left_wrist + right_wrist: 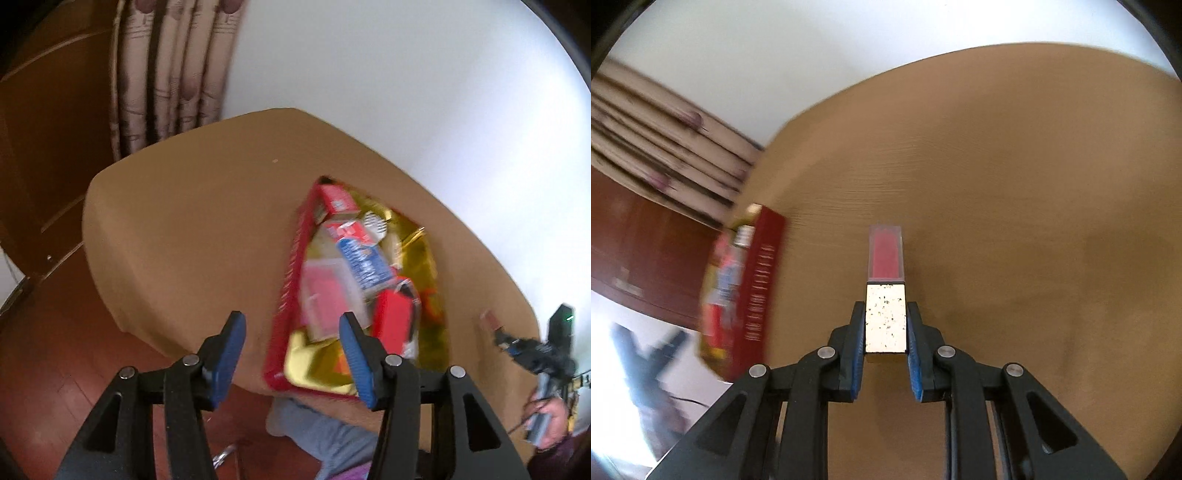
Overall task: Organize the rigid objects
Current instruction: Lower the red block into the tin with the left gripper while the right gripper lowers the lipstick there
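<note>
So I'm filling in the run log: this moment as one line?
right gripper: shut on lipstick | left gripper: open, empty | red box: holds packets

— What is standing behind the tan table point(192, 229)?

— A plain white wall point(388, 92) is filling most of the far side, and patterned beige curtains point(170, 74) are hanging in folds at its left end.

— And beside the curtains?

— Dark reddish-brown wooden panelling point(48, 147) is running down toward a glossy red-brown wooden floor point(55, 369). Bright daylight is washing out the lower left corner of the right wrist view.
</note>
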A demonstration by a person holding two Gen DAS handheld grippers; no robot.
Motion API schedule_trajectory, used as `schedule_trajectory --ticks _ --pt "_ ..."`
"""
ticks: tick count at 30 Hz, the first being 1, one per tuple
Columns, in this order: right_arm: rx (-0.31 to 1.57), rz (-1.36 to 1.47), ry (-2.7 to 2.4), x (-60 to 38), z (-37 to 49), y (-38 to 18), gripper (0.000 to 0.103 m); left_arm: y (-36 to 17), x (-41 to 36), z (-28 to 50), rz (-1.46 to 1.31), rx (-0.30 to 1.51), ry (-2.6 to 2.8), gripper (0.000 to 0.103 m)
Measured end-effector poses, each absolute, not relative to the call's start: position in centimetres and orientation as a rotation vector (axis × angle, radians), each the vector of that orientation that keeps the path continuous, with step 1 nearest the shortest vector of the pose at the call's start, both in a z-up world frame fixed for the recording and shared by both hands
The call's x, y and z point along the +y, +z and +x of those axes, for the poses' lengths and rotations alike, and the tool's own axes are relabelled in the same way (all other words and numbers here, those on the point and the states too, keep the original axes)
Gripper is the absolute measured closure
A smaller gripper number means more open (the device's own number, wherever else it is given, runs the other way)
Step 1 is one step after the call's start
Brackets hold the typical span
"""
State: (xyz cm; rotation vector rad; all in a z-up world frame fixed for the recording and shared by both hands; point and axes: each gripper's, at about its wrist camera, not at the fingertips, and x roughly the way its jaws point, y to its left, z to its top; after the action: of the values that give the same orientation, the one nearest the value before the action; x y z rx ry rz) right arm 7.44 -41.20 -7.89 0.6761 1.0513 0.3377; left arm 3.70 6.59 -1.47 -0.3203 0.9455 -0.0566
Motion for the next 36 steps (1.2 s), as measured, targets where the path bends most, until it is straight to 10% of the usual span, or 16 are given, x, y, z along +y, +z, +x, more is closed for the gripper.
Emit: schedule_trajectory --ticks 36 --pt "1.014 0.326 0.464 -17.5 15.7 -3.3 0.074 -2.2 3.6 2.9 -0.065 0.934 0.014 0.049"
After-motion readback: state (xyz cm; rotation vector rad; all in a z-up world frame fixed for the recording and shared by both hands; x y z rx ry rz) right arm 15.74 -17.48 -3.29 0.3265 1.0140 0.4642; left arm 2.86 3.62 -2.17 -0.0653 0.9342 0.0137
